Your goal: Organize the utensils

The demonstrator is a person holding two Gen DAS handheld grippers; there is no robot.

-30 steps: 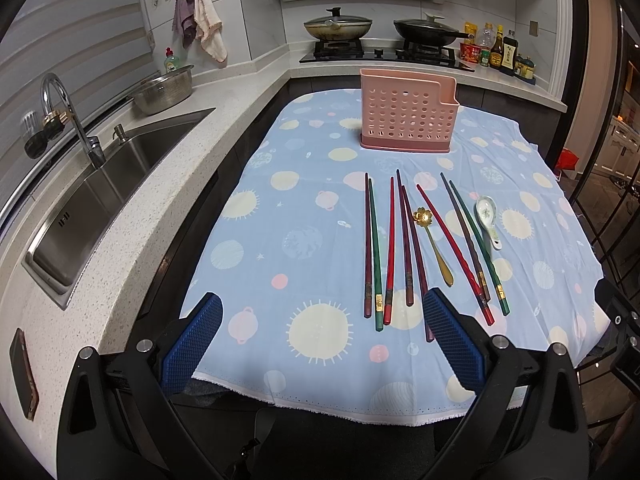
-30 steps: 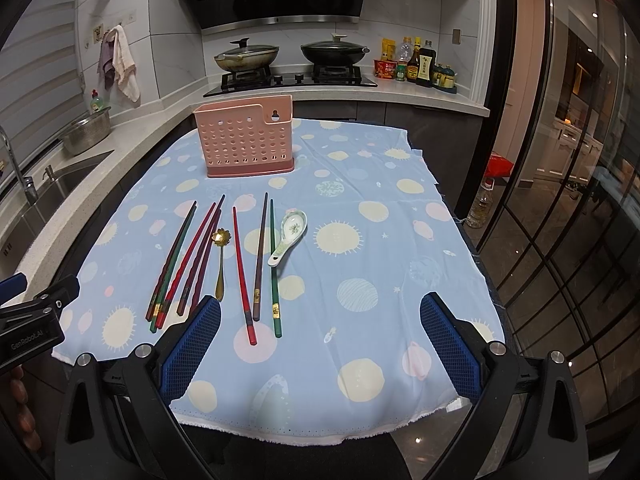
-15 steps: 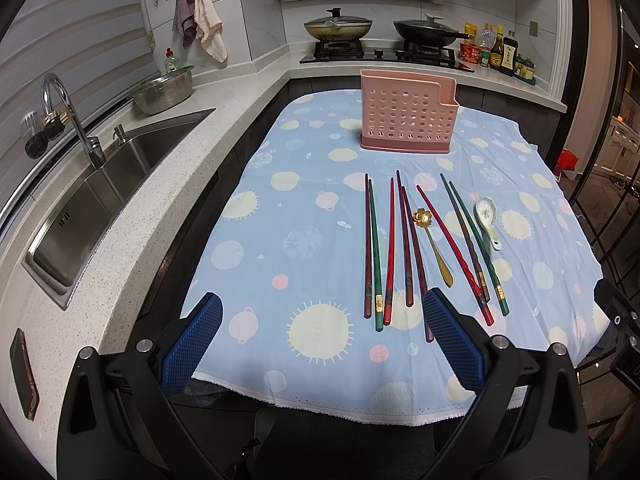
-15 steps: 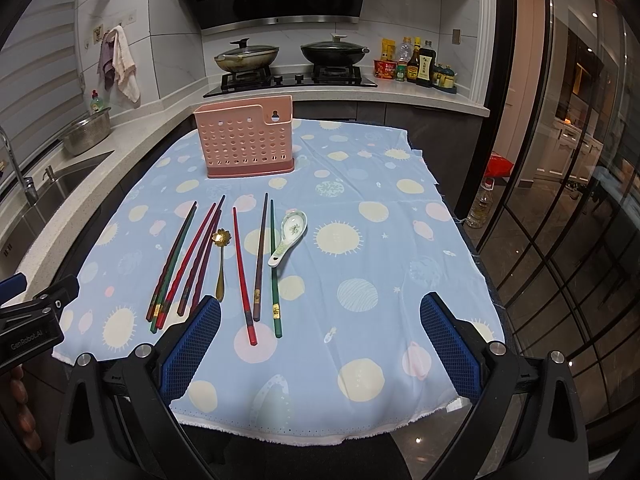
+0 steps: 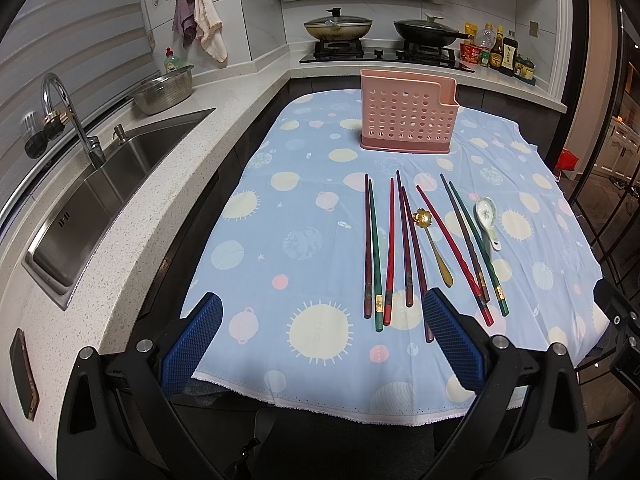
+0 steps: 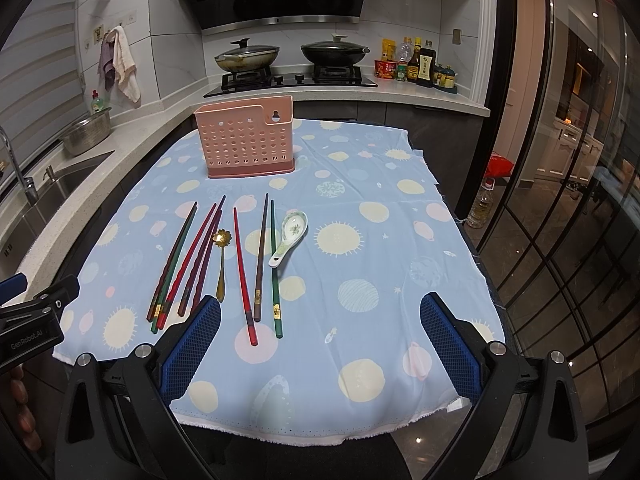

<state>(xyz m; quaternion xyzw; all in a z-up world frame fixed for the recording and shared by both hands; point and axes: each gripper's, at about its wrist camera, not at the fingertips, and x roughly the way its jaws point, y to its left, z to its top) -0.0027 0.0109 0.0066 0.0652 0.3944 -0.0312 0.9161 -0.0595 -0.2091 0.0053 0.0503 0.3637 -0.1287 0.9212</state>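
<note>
Chopsticks (image 5: 390, 250) | on cloth beyond left tongs (image 5: 320, 338), right tongs (image 6: 320, 338) | both spread, empty

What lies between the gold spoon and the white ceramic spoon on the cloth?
Three chopsticks: one red, one brown, one green, clearest in the right wrist view.

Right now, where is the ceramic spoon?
The ceramic spoon lies flat on the tablecloth, at the right end of the utensil row, just right of the green chopstick and nearer than the pink holder.
</note>
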